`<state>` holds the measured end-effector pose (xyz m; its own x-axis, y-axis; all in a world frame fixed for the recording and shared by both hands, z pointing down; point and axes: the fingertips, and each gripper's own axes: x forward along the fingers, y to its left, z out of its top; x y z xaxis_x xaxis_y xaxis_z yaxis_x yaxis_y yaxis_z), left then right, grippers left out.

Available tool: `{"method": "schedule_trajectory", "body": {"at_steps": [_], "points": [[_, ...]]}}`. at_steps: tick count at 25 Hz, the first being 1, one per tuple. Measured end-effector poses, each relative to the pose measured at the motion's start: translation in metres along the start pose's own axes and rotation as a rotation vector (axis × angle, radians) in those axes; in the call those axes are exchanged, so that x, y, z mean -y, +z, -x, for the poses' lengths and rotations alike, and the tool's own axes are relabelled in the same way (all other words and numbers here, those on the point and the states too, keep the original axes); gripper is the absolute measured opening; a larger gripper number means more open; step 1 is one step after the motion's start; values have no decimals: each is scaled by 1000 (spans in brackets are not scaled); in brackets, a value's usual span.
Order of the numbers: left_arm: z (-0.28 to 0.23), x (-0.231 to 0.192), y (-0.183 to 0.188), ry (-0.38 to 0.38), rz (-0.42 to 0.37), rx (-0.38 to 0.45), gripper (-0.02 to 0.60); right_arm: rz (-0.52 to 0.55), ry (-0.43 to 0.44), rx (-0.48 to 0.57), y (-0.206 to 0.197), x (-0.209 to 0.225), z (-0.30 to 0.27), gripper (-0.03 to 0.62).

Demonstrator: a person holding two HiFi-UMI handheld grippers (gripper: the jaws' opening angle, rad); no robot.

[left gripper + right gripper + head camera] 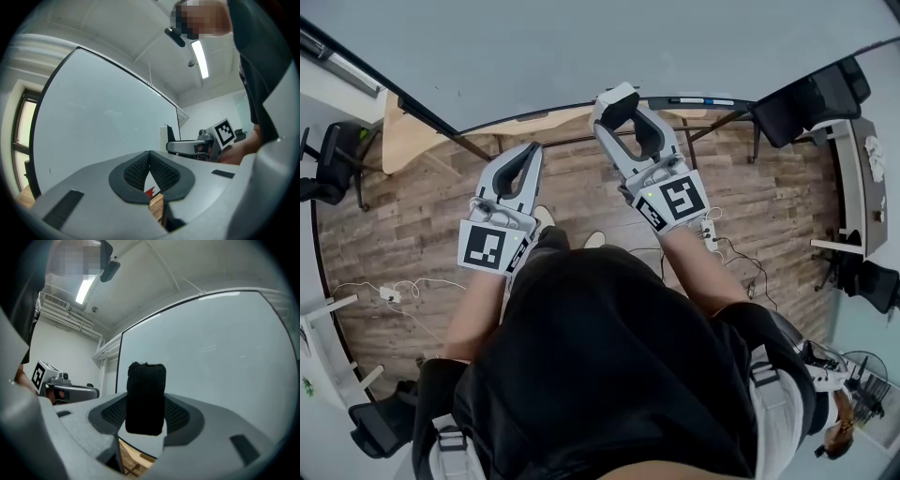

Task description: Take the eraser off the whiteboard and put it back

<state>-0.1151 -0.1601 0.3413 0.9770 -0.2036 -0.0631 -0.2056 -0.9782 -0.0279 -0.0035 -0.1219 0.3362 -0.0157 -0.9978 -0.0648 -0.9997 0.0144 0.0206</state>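
eraser (pixel 146 397): black block pinched in our right gripper (pixel 148 417), right in front of the whiteboard (pixel 211 348); we can't tell if it touches the board
which way it sits: long axis upright, top end poking up above the jaws, bottom end hanging just below them
right gripper: clamped on the eraser's two sides
left gripper (pixel 150 163): jaws together, nothing in them, off to the left
progress: we'd say the take-off half is done, putting it back on the board is what's left
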Motion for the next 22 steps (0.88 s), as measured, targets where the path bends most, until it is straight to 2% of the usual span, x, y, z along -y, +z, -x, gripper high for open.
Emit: {"method": "schedule_trajectory", "body": {"at_steps": [11, 22], "points": [[2, 12, 9, 12, -6, 19, -5, 14, 12, 12, 9, -3, 10, 221], [-11, 21, 13, 3, -10, 29, -5, 24, -25, 27, 13, 17, 19, 221]]}}
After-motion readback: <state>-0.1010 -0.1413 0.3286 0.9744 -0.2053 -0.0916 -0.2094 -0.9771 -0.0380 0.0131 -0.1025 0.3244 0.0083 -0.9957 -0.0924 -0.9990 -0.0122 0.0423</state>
